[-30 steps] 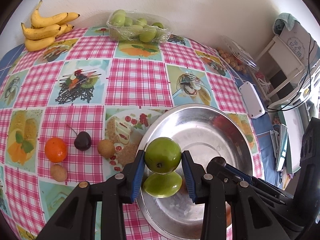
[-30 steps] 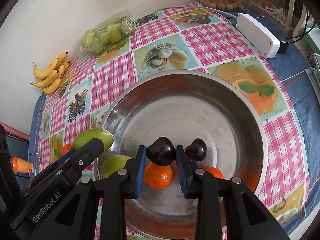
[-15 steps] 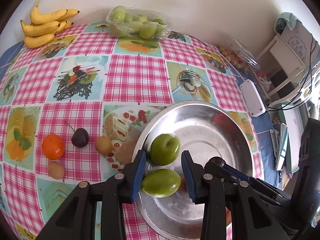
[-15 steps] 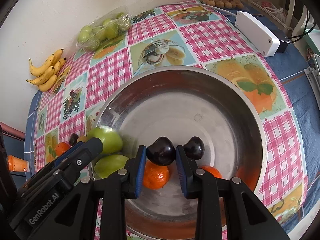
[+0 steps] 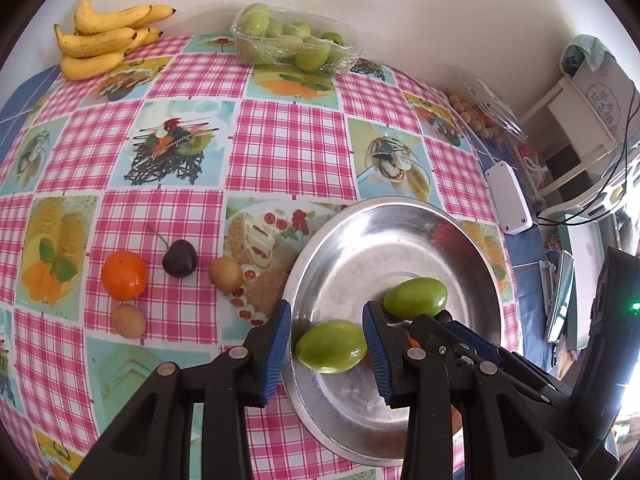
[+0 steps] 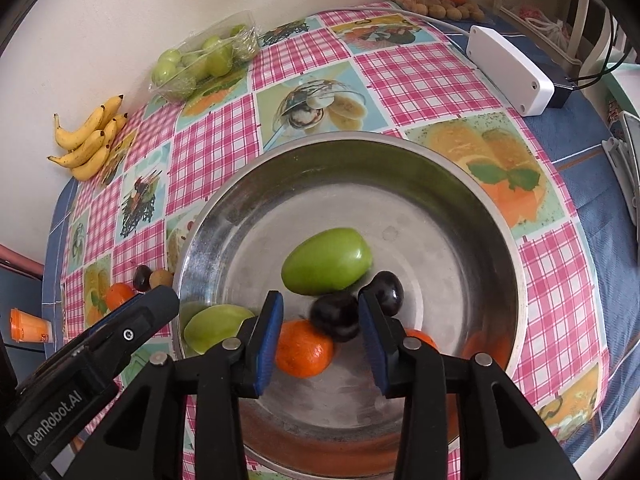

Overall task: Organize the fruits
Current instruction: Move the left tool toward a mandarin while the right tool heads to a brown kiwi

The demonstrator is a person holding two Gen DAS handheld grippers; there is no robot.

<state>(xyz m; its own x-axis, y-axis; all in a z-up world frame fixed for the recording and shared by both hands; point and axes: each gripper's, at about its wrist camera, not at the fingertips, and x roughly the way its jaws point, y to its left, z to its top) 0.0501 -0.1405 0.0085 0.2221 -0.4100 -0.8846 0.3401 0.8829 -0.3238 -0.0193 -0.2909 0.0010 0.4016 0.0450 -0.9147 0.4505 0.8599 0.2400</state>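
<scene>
A steel bowl [image 5: 360, 248] [image 6: 360, 192] holds two green fruits, two mandarins and two dark cherries. My left gripper [image 5: 326, 346] is open above the bowl's near-left side; one green fruit [image 5: 331, 345] lies on the bowl floor below its fingers, untouched. The other green fruit [image 5: 416, 298] [image 6: 326, 262] rests nearer the middle. My right gripper [image 6: 320, 334] hovers over the bowl with its jaws opening; a blurred dark cherry [image 6: 335, 316] is dropping free between them, above a mandarin [image 6: 305, 348]. A second cherry [image 6: 386, 292] sits beside the right finger.
On the checked tablecloth left of the bowl lie a mandarin [image 5: 124, 275], a stemmed cherry [image 5: 180, 258] and two small brown fruits [image 5: 226, 274] [image 5: 128, 320]. Bananas [image 5: 104, 40], a wrapped tray of green fruit [image 5: 294, 40], a clear box [image 5: 480, 116] and a white power box [image 5: 508, 196] line the far edges.
The green fruit left my left gripper's jaws, dropped into the bowl and rolled right. My right gripper's jaws spread apart and the cherry they gripped has come loose.
</scene>
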